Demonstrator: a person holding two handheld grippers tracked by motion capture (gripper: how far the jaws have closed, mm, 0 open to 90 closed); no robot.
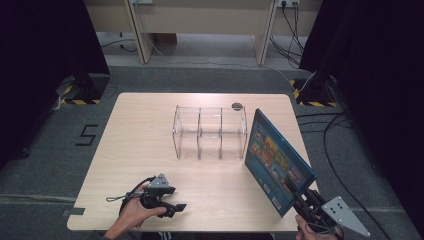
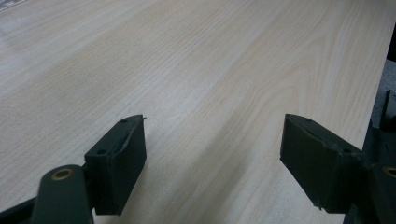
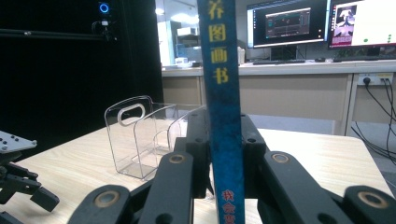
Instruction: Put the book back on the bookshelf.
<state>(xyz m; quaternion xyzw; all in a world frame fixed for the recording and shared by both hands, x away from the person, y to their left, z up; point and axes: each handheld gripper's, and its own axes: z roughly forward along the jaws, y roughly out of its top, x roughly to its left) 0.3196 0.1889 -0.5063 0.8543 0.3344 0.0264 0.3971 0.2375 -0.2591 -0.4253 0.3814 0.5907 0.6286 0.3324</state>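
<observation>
A blue picture book (image 1: 276,162) stands tilted on edge over the table's right front, with my right gripper (image 1: 299,194) shut on its lower corner. In the right gripper view the book's spine (image 3: 223,93) rises upright between the two black jaws, which press on both of its sides. A clear plastic file rack (image 1: 210,132) with three slots stands at the table's middle, just left of the book; the same file rack (image 3: 142,135) lies ahead and to the left in the right gripper view. My left gripper (image 1: 176,208) rests near the front edge, open, with bare wood between its pads (image 2: 123,156).
The wooden table (image 1: 140,145) has a small dark round disc (image 1: 236,105) at its back edge behind the rack. Black curtains flank both sides. Desks with monitors (image 3: 287,23) stand beyond the table. Cables run over the floor at the right.
</observation>
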